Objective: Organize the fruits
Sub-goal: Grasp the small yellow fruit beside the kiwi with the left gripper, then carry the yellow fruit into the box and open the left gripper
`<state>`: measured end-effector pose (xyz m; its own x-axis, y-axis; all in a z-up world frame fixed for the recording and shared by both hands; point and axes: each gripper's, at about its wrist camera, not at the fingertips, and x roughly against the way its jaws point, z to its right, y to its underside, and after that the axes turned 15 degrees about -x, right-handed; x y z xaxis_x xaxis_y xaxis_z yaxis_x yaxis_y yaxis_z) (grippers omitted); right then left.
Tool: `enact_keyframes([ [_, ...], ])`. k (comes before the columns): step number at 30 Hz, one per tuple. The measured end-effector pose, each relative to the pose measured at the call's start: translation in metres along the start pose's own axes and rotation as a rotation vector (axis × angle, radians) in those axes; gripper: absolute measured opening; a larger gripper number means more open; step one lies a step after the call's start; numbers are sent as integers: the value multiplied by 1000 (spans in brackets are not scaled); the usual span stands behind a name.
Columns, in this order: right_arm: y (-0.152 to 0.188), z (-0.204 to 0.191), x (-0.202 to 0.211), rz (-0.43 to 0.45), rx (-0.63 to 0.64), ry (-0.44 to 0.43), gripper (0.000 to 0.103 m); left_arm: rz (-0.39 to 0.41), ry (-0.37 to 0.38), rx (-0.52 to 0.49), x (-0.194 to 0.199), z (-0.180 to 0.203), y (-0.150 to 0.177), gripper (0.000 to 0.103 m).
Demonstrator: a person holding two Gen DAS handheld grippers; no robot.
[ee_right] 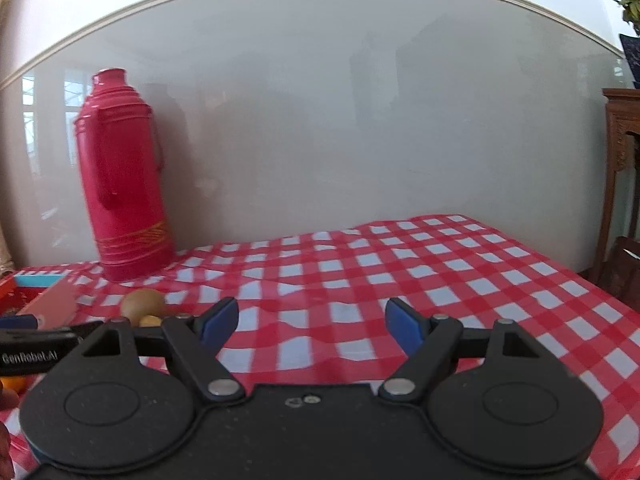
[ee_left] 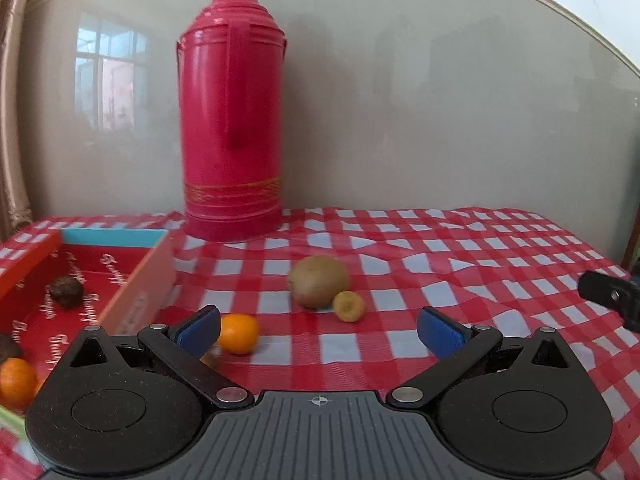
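Observation:
On the red checked cloth lie a brown kiwi (ee_left: 318,286), a small yellow-brown fruit (ee_left: 349,306) touching its right side, and an orange (ee_left: 239,333) nearer me. My left gripper (ee_left: 318,330) is open, its left pad (ee_left: 199,330) just beside the orange, nothing between the jaws. A red cardboard box (ee_left: 144,276) at the left holds a dark round fruit (ee_left: 66,291) and another orange (ee_left: 17,381). My right gripper (ee_right: 312,324) is open over bare cloth. In the right wrist view the kiwi (ee_right: 141,304) and small fruit (ee_right: 150,321) lie left of it.
A tall pink thermos (ee_left: 232,120) stands at the back by the glossy wall. The right gripper's black tip (ee_left: 610,292) shows at the left view's right edge. The table's right edge (ee_right: 600,280) drops off beside wooden furniture (ee_right: 620,168).

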<state>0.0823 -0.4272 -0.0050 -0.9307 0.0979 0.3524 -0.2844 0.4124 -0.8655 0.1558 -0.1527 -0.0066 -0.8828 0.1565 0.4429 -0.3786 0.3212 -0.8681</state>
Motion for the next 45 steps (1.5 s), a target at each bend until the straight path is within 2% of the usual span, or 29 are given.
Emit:
enact_keyframes([
  [5,-4,18,-4,5,-27,40,74,-15,-2,-46,-21,14,-7,103],
  [8,-4,25,-9,5,-42,59,74,-35,9,-34,-34,19,-12,103],
  [11,-5,30,-15,3,-55,72,74,-41,-10,-40,-45,24,-16,102],
  [12,-5,32,-17,3,-57,76,74,-44,-8,-40,-49,25,-17,90],
  [14,-5,36,-19,3,-64,82,74,-64,3,-28,-57,26,-19,78],
  [15,-6,38,-20,1,-68,84,74,-76,12,-22,-62,26,-19,75],
  [22,-7,44,-22,1,-80,95,74,-112,12,-36,-82,32,-21,72],
  [23,-7,45,-22,0,-80,96,74,-115,10,-50,-84,34,-21,66],
  [24,-7,45,-22,-2,-81,97,74,-121,12,-63,-86,36,-21,51],
  [25,-7,46,-23,-3,-83,99,75,-130,19,-74,-89,37,-19,42],
  [26,-7,46,-24,-4,-86,102,75,-144,24,-72,-92,38,-17,26],
  [29,-8,49,-28,-6,-98,112,75,-131,38,-29,-91,35,-15,26],
  [45,-6,37,-32,-28,-124,126,75,-98,44,-57,-62,27,-17,26],
])
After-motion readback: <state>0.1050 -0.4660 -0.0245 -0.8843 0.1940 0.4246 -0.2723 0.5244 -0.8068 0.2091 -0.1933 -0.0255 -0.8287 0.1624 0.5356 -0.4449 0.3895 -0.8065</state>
